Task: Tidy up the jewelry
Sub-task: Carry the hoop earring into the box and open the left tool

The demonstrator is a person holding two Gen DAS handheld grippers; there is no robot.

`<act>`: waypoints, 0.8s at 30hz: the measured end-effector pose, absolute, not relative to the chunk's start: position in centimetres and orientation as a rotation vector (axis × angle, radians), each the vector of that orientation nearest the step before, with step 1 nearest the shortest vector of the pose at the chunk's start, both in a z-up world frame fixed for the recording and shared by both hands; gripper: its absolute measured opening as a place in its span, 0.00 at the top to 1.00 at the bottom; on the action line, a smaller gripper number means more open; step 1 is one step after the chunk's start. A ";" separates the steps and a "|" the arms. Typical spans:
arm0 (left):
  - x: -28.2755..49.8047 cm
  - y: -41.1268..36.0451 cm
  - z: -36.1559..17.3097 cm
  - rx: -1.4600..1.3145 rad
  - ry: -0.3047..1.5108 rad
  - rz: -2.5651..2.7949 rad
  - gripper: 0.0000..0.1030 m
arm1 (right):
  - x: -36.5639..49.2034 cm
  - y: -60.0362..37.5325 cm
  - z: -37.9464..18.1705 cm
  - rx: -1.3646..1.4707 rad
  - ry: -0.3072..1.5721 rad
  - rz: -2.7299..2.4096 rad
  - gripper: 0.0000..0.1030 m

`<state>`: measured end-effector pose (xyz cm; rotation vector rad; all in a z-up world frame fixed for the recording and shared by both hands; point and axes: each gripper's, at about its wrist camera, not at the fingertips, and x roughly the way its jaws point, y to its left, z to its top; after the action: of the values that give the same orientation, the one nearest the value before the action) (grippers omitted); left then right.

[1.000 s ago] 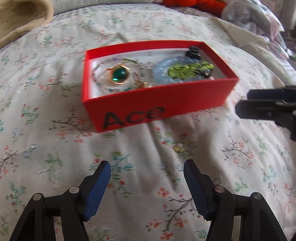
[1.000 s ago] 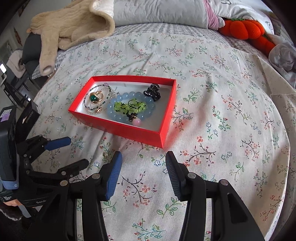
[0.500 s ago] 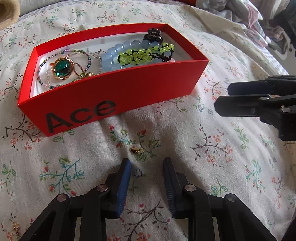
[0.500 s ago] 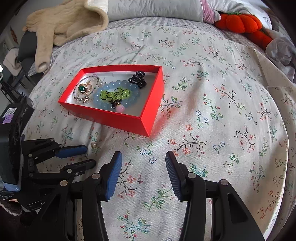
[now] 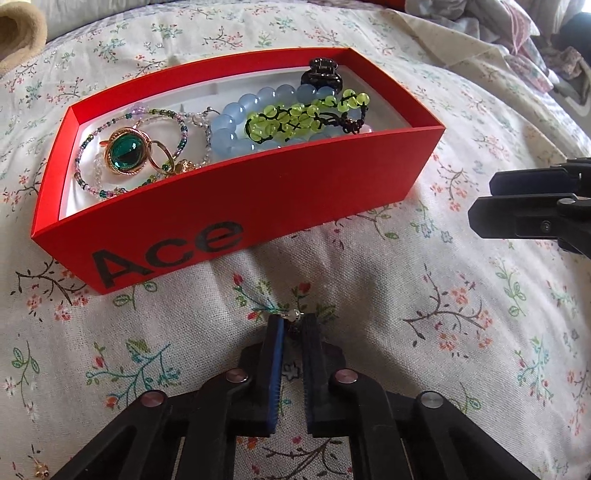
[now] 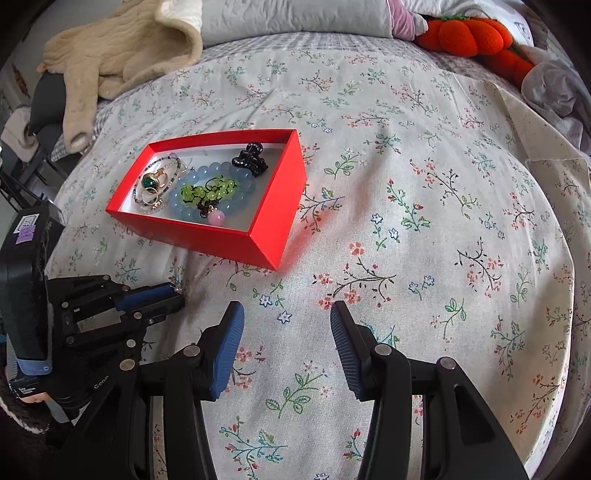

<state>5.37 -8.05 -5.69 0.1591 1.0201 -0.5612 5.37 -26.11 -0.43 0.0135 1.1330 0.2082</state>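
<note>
Left wrist view: left gripper [image 5: 292, 322] at bottom centre, tips down on the floral bedspread [image 5: 424, 295]; jaws have just been closing and now stand nearly together, pinching a small pale earring [image 5: 293, 315] at the very tips, only a bead and a bit of wire showing above the pads. Another tiny gold piece [image 5: 41, 470] lies on the cloth at the lower left edge, too small to identify. Just beyond the tips sits the red box [image 5: 258, 206], open-topped, "Ace" printed on its near wall, white inside. Contents, left end: a thin seed-bead bracelet [image 5: 85, 186] looped around a gold ring with green stone [image 5: 123, 156], with plain gold rings [image 5: 162, 157] touching it. Right end: a blue bead bracelet [image 5: 236, 118] with a green bead bracelet [image 5: 295, 118] lying on top; a black hair claw [image 5: 320, 73] at the far right corner, against the back wall. Right gripper [image 5: 517, 206] enters from the right edge, beside the box and clear of it. Right wrist view: right gripper [image 6: 287, 343] hovers over bare bedspread [image 6: 424, 221], fingers [image 6: 227, 343] about half apart, nothing between them, nothing touched. Left gripper [image 6: 173, 295] at left, tips on the cloth just short of the box [image 6: 258, 236]. Far side: beige garment [image 6: 122, 48], grey pillow [image 6: 288, 18], orange plush [image 6: 476, 37].
</note>
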 end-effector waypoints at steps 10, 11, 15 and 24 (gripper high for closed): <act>5.4 -8.0 -5.0 0.151 1.013 -0.561 1.00 | 5.4 -25.9 -0.1 0.022 1.127 0.211 0.50; 5.4 -7.9 -4.8 0.146 1.008 -0.562 1.00 | 5.4 -25.9 -0.1 0.023 1.127 0.211 0.50; 5.2 -7.6 -3.5 0.112 0.978 -0.570 1.00 | 5.4 -25.9 -0.1 0.024 1.126 0.212 0.50; 5.7 -6.2 0.3 0.001 0.898 -0.573 1.00 | 5.5 -26.5 0.4 0.041 1.113 0.212 0.50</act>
<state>5.75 -6.18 0.35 0.0006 0.8977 -0.5728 5.49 -26.53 0.43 0.0407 1.1129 0.2118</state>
